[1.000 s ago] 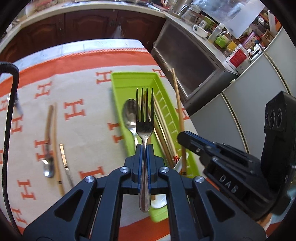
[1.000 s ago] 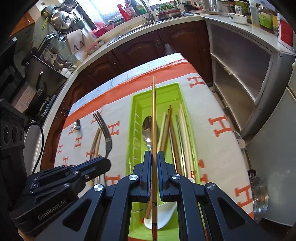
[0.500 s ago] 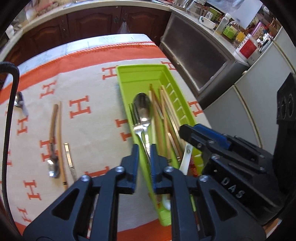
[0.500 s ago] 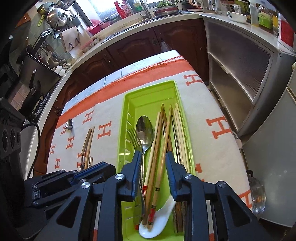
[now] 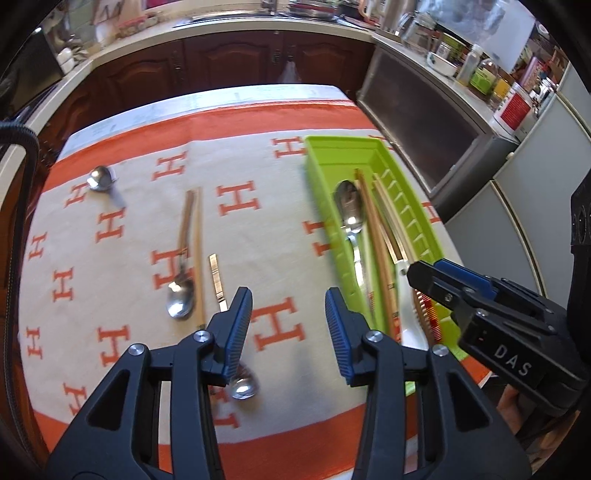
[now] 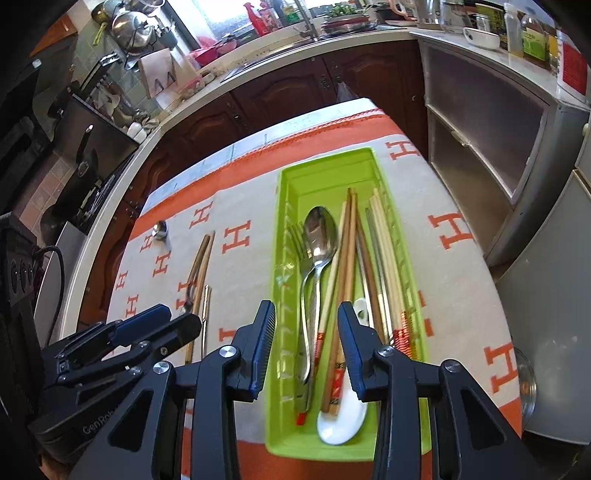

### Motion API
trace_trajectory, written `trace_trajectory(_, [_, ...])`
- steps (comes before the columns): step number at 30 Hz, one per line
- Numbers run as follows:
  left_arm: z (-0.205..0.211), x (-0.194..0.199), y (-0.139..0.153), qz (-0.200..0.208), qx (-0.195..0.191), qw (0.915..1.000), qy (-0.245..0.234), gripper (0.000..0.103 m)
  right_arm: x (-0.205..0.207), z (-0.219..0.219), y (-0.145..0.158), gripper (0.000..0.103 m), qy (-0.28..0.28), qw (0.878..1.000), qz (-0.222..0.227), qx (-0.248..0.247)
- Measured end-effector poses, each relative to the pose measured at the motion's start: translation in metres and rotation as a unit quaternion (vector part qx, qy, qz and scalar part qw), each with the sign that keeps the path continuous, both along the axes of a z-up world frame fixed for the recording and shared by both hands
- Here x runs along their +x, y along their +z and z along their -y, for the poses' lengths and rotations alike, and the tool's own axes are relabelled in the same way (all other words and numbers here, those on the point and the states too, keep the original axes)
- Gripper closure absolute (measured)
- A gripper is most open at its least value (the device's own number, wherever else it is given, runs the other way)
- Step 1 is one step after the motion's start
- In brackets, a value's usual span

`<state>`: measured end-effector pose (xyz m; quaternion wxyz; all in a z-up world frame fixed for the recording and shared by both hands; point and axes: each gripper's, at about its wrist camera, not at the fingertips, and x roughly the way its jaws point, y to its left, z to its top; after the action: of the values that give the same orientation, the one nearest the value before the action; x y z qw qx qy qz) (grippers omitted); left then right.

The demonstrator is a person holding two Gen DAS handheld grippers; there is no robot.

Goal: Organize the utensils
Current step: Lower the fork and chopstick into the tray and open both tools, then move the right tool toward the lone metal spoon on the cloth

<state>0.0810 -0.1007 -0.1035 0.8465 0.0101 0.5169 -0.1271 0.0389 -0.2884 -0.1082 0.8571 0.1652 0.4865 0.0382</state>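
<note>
green tray (image 6: 325, 166) of utensils beneath the parted right gripper (image 6: 306, 343)

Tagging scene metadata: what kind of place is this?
Almost certainly a home kitchen: dark wood cabinets under a countertop with a sink tap, pots stacked in the corner, and a green utensil tray on a cloth-covered table.
</note>
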Motion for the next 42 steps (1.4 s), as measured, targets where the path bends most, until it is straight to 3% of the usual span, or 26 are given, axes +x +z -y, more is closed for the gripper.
trace_trajectory(12, [-0.075,-0.020,0.012,0.031,-0.003,0.9971,0.069,0.065,0.009,-0.086,0.007,0.067,0.103,0.994,-0.031,-0.001])
trace_trajectory(20, [-0.140,-0.022,0.022,0.054,-0.001,0.9898,0.132,0.065,0.038,-0.147,0.032,0.067,0.144,0.989,-0.026,-0.028])
trace_trajectory(28, [-0.204,-0.005,0.044,0.088,0.004,0.9776,0.191,0.065,0.097,-0.201,0.058,0.067,0.191,0.980,-0.036,-0.039])
trace_trajectory(35, [-0.243,0.028,0.070,0.119,0.042,0.9678,0.218,0.065,0.163,-0.240,0.078,0.067,0.206,0.977,-0.033,-0.029])
trace_trajectory(42, [-0.269,0.075,0.054,0.108,0.066,0.9627,0.239,0.065,0.230,-0.279,0.066,0.067,0.218,0.974,-0.062,-0.024])
